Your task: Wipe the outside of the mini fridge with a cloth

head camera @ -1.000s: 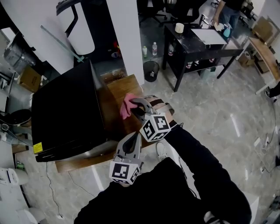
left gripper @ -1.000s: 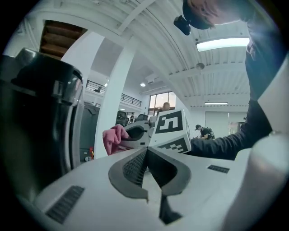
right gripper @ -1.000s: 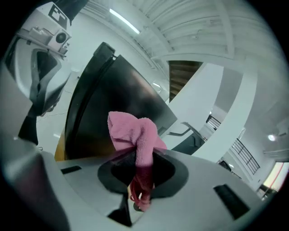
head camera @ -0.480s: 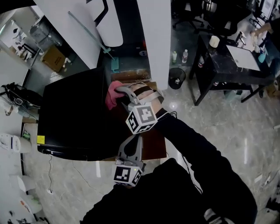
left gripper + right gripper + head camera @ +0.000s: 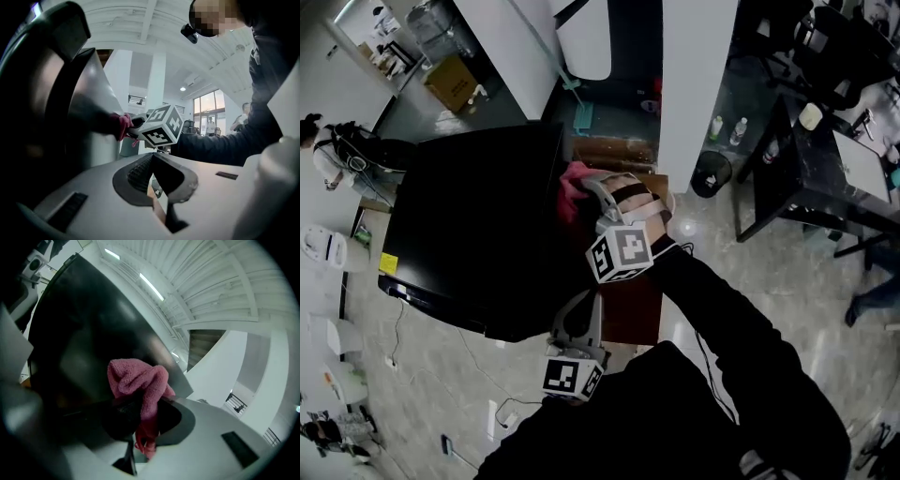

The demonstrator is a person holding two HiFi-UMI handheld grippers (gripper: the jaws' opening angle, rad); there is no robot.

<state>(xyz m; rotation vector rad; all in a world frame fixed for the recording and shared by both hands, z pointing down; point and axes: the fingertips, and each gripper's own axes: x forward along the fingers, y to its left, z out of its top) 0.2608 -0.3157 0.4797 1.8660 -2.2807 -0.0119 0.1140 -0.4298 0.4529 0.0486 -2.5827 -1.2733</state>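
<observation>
A black mini fridge stands on a low wooden table, seen from above in the head view. My right gripper is shut on a pink cloth and presses it against the fridge's right side near the top back corner. In the right gripper view the pink cloth bunches between the jaws against the dark fridge wall. My left gripper hangs low by the fridge's front right corner, jaws shut with nothing between them; its own view shows the closed left gripper and the right gripper's marker cube.
A white pillar rises just behind the table. A black desk and a bin stand to the right. Boxes and a cardboard carton sit at the far left. Cables trail on the tiled floor.
The right gripper with the pink cloth has slid along the fridge's right side toward its back top corner. My head view has shifted. The left gripper has stayed low by the front corner.
</observation>
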